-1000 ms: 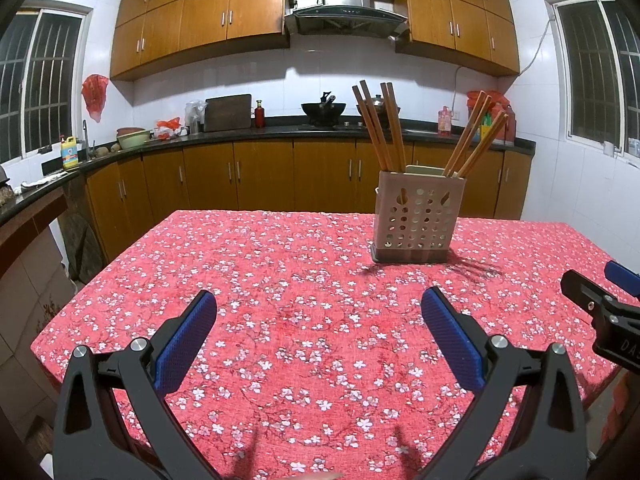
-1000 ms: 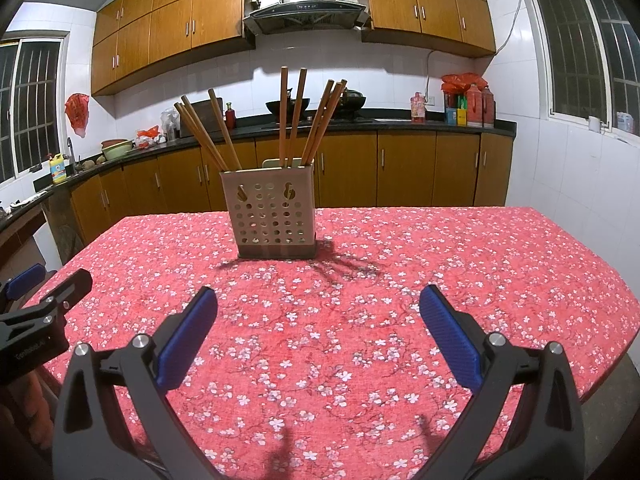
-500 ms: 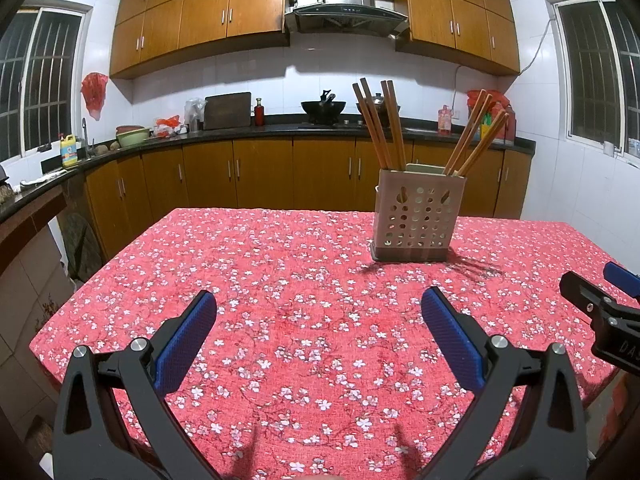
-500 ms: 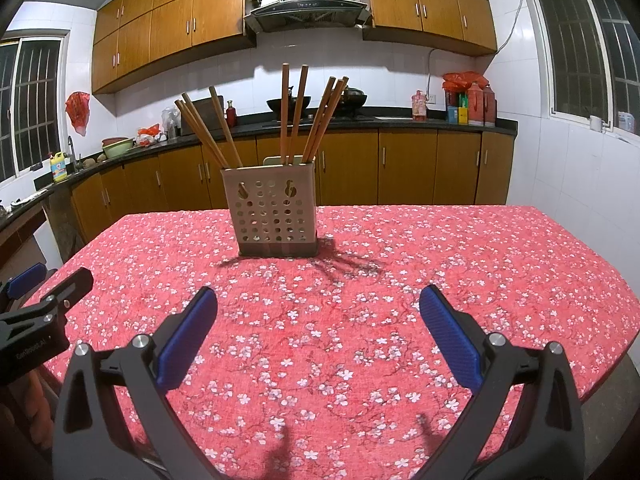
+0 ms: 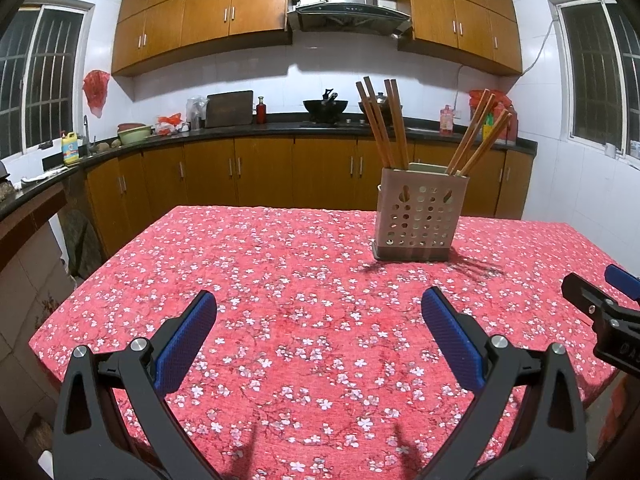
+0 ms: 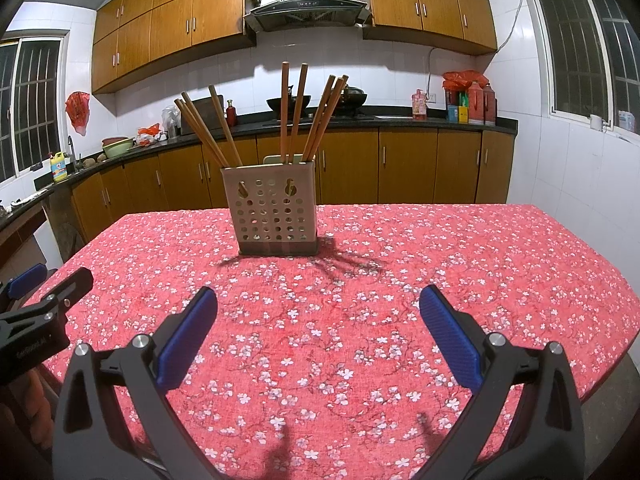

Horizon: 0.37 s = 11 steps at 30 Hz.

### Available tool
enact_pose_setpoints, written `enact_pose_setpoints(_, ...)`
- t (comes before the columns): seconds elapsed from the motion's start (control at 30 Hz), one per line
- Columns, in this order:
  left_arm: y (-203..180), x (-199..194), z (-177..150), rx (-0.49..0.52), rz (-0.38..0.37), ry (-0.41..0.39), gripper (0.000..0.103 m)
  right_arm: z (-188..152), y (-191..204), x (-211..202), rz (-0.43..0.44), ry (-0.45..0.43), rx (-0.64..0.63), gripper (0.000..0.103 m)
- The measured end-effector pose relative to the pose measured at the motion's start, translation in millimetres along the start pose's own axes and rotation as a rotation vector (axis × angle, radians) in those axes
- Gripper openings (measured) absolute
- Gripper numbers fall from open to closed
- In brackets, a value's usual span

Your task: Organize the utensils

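Note:
A beige perforated utensil holder [image 5: 418,216] stands on the red flowered tablecloth [image 5: 280,280]; it also shows in the right wrist view [image 6: 274,210]. Several wooden chopsticks [image 5: 384,128] stand upright and fanned out in it, also seen in the right wrist view [image 6: 298,114]. My left gripper [image 5: 320,332] is open and empty, low over the near part of the table. My right gripper [image 6: 318,328] is open and empty, also near the front. Each gripper shows at the edge of the other's view.
The table [image 6: 500,264] ends close on the right and at the front. Behind it run wooden kitchen cabinets [image 5: 260,176] and a dark counter with a wok [image 5: 325,106], bottles and bowls. Windows are on both side walls.
Both grippers have drifted very slightly; the holder sits a touch lower and nearer in the right wrist view. Nothing was taken or let go.

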State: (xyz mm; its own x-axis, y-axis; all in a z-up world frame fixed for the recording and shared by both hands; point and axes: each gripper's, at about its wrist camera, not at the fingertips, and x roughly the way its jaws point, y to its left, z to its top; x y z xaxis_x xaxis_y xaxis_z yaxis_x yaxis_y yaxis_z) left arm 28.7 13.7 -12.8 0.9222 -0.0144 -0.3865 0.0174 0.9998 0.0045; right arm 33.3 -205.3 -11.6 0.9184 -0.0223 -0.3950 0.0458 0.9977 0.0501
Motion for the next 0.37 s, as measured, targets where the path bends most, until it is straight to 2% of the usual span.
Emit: enact_pose_setpoints(0.37,4.4,0.8,2.6,-0.009,-0.006,0.008,0.101,0.6,-1.5,0.2,0.001,0.000,0.000,0.099)
